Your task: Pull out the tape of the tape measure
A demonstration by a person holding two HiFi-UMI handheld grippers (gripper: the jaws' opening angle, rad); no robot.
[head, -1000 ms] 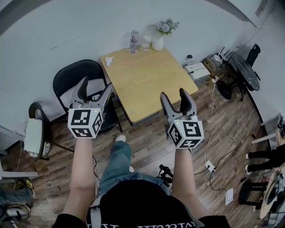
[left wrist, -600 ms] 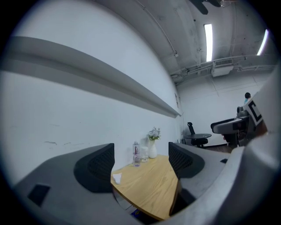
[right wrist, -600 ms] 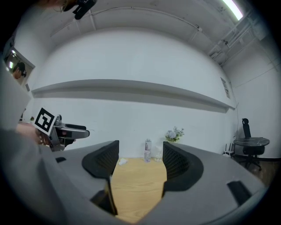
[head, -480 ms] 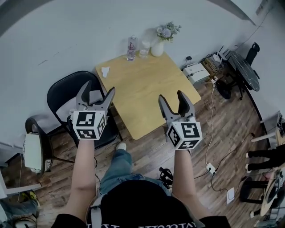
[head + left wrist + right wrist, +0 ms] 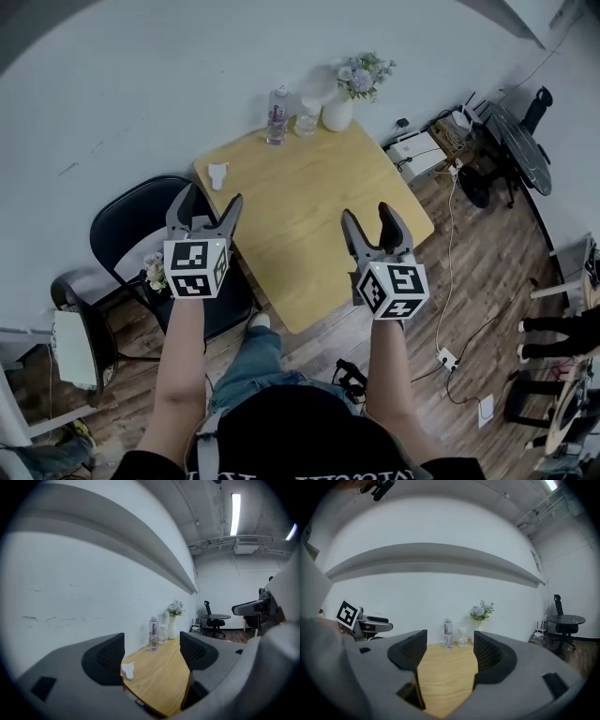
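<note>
In the head view both arms reach forward from the lower edge of the frame. The left gripper sits left of centre, over the near-left edge of a light wooden square table. The right gripper sits right of centre, over the table's near-right part. The two are level with each other and well apart.

The left gripper view shows its dark jaws spread wide with only the tabletop between them, so the left gripper is released and holds nothing. The right gripper is the same: jaws apart, bare wood in the gap.

A small white object lies alone by the table's left corner, ahead of the left gripper and clear of both tools. It shows low between the left jaws, but it is too small to tell whether it is the tape measure.

At the table's far corner, against the white wall, stand a clear plastic bottle, a clear glass and a white vase of pale flowers, close together in a row.

A black padded chair stands at the left of the frame, beside the table on the brown plank floor.
</note>
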